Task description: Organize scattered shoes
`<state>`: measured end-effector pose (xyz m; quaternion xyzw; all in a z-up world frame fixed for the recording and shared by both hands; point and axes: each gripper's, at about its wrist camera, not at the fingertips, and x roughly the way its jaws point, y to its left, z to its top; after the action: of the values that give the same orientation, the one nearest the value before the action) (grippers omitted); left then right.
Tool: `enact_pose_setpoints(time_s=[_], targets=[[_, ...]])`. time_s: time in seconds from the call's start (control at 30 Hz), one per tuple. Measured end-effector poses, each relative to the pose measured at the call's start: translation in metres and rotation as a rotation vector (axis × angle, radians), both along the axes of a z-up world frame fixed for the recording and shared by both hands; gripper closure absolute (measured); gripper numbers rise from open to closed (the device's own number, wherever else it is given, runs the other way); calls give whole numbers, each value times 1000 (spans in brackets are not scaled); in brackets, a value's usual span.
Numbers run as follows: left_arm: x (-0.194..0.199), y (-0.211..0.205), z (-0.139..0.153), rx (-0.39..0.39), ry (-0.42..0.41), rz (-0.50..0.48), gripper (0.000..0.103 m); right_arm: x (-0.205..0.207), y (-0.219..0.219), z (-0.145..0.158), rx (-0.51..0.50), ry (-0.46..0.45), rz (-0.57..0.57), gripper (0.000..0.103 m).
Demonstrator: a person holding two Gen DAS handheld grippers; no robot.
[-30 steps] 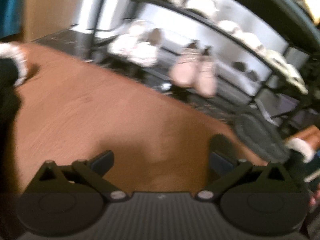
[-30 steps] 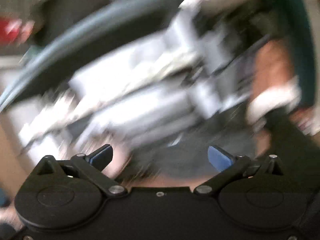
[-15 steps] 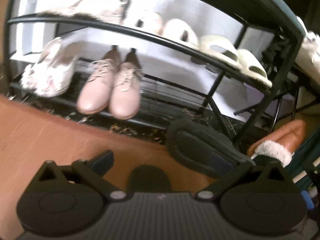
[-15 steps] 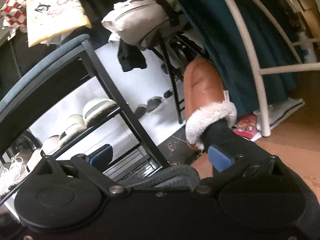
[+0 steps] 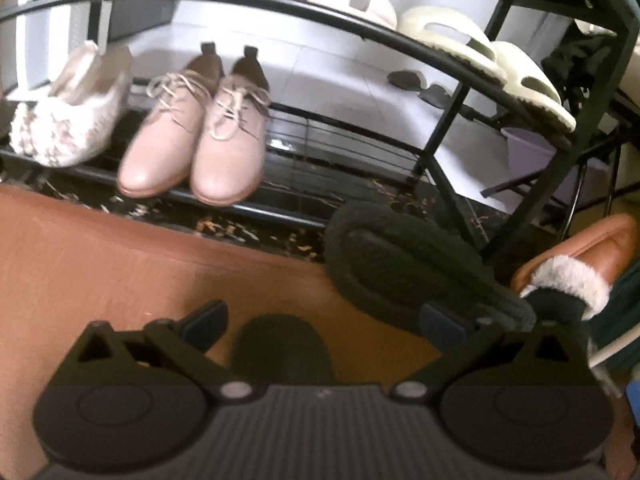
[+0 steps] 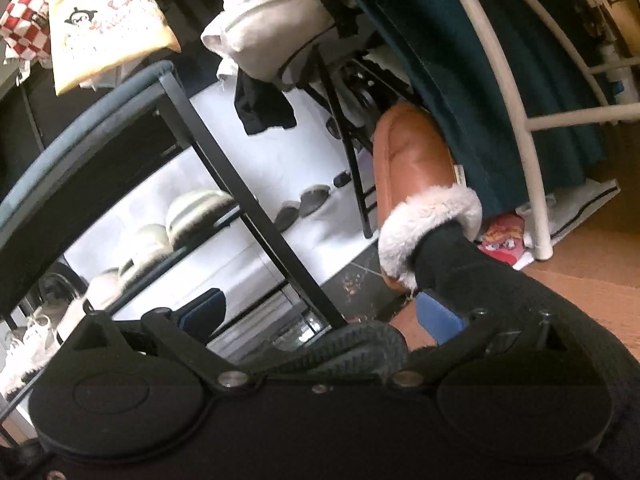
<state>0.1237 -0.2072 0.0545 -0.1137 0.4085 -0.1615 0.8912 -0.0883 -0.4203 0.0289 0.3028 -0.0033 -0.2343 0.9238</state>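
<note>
- Left wrist view: the left tongs stand wide open and empty over the reddish-brown floor. The dark grey fuzzy slipper, sole towards the camera, is tipped against the foot of the black metal shoe rack, apparently off the floor. The right finger is just beside its edge, so a careless closing could nip only the fuzzy rim and let it slip.
- On the lower shelf the pair of pink lace-up shoes leaves free wire to its right; a clumsy push could catch the rack's slanted leg.
- Right wrist view: the right tongs are open too, with the same slipper's ribbed sole lying low between them, not clearly clamped. A tan leather slipper with white fleece cuff, worn on a foot, is near and could be bumped.
</note>
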Motion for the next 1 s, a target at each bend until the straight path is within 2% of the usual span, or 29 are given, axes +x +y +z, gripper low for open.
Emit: enact_pose_setpoints(time_s=[0.1,0.17,0.2,0.33,0.4,0.57,0.7,0.87,1.0], targets=[[20,-35,-2,-24,21,-50,1,1,-1,-3,-9,-6,-19,0],[32,-58,-6,-5,38,-92,1,7,-4,-7,18,14,-22,0],[37,-68,-8,3,52,-91,1,10,-6,-9,38,33,-26,0],[52,-100,-13,-9,80,-78,1,9,-8,-12,51,14,-38,0],[55,-111,-12,-7,80,-64,1,9,-10,-14,60,8,-41,0],[72,-140,-28,7,204,7,1,9,-17,-18,108,11,-45,0],[77,-156,-38,88,242,55,1,9,-18,-20,120,1,-38,0],[85,-163,-53,90,331,134,1,9,-22,-23,154,-2,-37,0],[97,-160,-69,70,369,179,2,9,-23,-24,172,-10,-29,0]])
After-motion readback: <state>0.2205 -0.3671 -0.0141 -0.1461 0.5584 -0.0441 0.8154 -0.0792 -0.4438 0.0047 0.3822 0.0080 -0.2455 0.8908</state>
